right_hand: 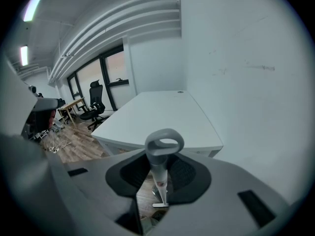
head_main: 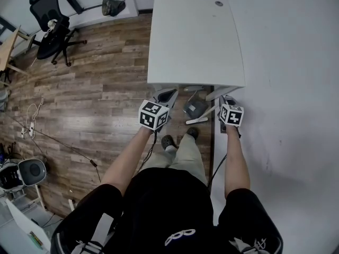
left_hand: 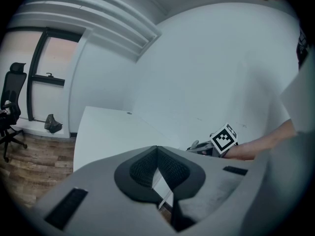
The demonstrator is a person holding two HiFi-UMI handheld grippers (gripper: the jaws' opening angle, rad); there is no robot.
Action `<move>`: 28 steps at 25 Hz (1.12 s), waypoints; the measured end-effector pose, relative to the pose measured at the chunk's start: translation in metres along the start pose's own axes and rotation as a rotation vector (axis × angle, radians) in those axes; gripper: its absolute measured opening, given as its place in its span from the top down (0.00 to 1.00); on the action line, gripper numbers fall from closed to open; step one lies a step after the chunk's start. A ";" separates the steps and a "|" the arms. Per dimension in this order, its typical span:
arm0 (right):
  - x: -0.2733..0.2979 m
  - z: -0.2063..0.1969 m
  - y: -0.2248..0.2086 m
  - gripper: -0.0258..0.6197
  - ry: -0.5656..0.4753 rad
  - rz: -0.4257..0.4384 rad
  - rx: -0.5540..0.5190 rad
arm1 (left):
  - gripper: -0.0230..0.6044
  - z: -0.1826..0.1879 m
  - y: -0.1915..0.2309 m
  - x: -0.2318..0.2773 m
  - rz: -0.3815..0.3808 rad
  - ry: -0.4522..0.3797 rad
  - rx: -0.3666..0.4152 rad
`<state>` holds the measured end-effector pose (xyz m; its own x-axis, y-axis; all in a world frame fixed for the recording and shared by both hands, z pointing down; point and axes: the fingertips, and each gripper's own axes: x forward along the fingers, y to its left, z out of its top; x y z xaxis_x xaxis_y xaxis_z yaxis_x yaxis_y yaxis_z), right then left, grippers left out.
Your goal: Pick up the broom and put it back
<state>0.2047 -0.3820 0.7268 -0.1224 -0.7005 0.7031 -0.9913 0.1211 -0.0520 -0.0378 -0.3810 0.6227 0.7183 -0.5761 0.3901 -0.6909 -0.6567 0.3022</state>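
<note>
A: Entry 1, broom?
B: Broom (right_hand: pixel 160 173): white shaft with 1 grey loop handle at the top. In the right gripper view the shaft stands near upright between the pads, with the loop above them. Location: in the right claw (right_hand: pixel 161 157), at the near right corner of the desk (head_main: pixel 196 36), just beside the wall (head_main: pixel 291 89).

A: Entry 2, right claw?
B: Clamped on the broom shaft, 1 pad on each side. In the head view the right claw (head_main: pixel 226 99) points down and away from the person, at the desk's near edge.

A: Entry 3, left claw?
B: Left claw (left_hand: pixel 156 150): the 2 pad tips touch. It is closed, with nothing between the pads. In the head view the left claw (head_main: pixel 164 96) is at the near left corner of the desk, so the 2 claws sit at opposite ends of that edge.

A: Entry 4, surroundings?
B: 1 white desk against the wall. 1 black chair (head_main: pixel 50 28) on the wood floor (head_main: pixel 95 89), far left and well apart from the desk. 1 grey object (head_main: pixel 195 108) is on the floor at the desk's near edge, between the 2 claws; I cannot tell what it is
</note>
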 end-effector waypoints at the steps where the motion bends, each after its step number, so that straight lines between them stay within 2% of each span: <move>1: 0.001 0.001 0.001 0.78 0.001 0.000 -0.001 | 0.95 0.001 0.001 -0.001 0.001 -0.001 -0.001; 15: 0.034 0.025 0.015 0.78 0.015 0.042 -0.021 | 0.95 0.006 0.027 -0.006 0.059 -0.009 -0.018; 28: 0.072 0.046 0.017 0.78 0.063 0.115 -0.031 | 0.95 0.017 0.044 0.006 0.120 -0.014 -0.050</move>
<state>0.1770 -0.4622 0.7439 -0.2306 -0.6351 0.7372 -0.9688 0.2206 -0.1131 -0.0623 -0.4219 0.6233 0.6308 -0.6561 0.4143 -0.7751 -0.5578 0.2968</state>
